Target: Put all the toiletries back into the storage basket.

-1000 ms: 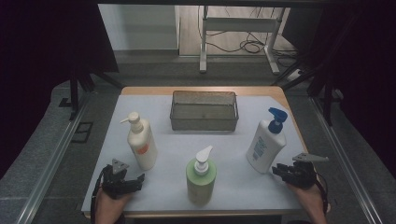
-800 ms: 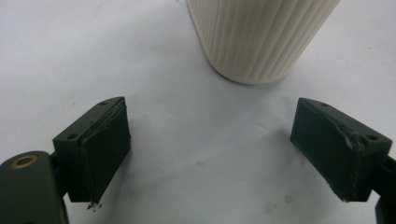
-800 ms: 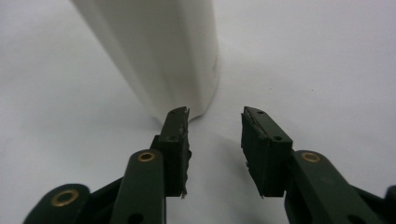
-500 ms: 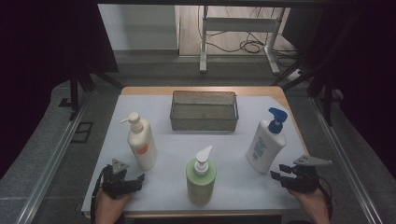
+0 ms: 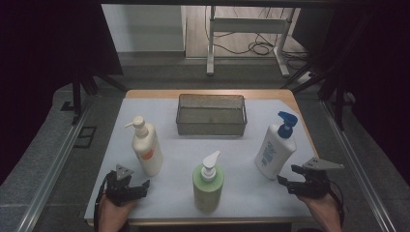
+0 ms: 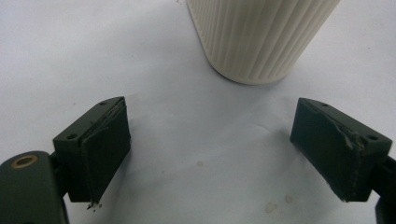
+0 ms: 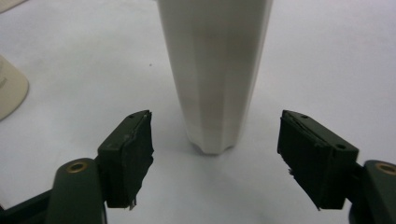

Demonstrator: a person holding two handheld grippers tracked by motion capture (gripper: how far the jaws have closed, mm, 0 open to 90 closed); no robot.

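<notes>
Bottle first: tall white plastic pump bottle with a blue pump head (image 5: 274,151), upright at lower right of the high view, just up and left of the right hand-held gripper (image 5: 285,181), close but apart. Seen in the right gripper view as a smooth, faceted white body (image 7: 212,74) tapering to a narrow foot, standing top centre, ahead of the two black jaws and not between them. Right hand-held gripper wide apart, jaws just been opening, pads (image 7: 133,154) bare, gripping nothing.

Left hand-held gripper (image 5: 140,186) at lower left of the high view, gaping equally wide, holding nothing. Just above it a cream plastic pump bottle with an orange label (image 5: 147,150), upright; in the left gripper view its finely ribbed, rounded base (image 6: 257,39) at top centre, beyond the jaw tips, untouched. Pads (image 6: 105,154) dark, rubbery, frayed at the edges.

Between both, at bottom centre, a squat green cylindrical pump bottle with a white pump (image 5: 208,186). Further up, centre of frame, an oblong grey wire-mesh basket (image 5: 211,126) with fine weave and stiff rim. Underneath everything a pale, matte sheet over the wooden counter (image 5: 285,94).
</notes>
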